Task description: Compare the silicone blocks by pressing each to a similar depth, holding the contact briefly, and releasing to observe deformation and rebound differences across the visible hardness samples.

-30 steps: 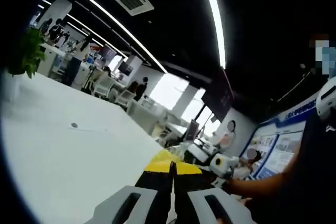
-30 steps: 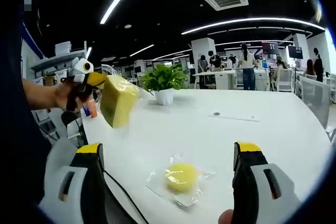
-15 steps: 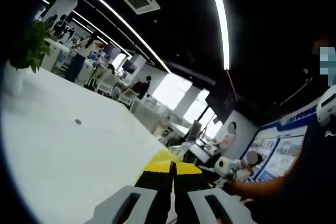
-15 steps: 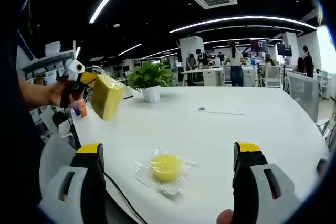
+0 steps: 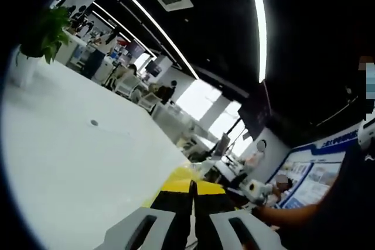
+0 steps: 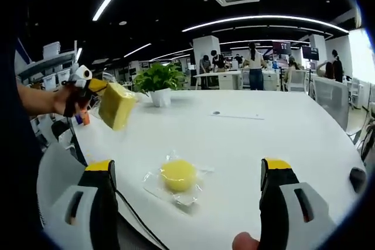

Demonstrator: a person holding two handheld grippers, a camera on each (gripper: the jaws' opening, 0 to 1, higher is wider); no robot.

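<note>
- Yellow silicone, a squarish block in clear wrap (image 6: 116,105), hangs pinched in the left gripper (image 6: 94,85) at ten o'clock in the right gripper view, lifted clear of the white table (image 6: 263,139), probably to free the surface for pressing.
- A round yellow silicone puck in clear wrap (image 6: 177,175) lies on the table at six o'clock, between the right gripper's (image 6: 193,194) wide-spread jaws (a likely next press).
- The left gripper view shows its jaws closed together, and a potted green plant (image 5: 41,36) at ten o'clock.
</note>
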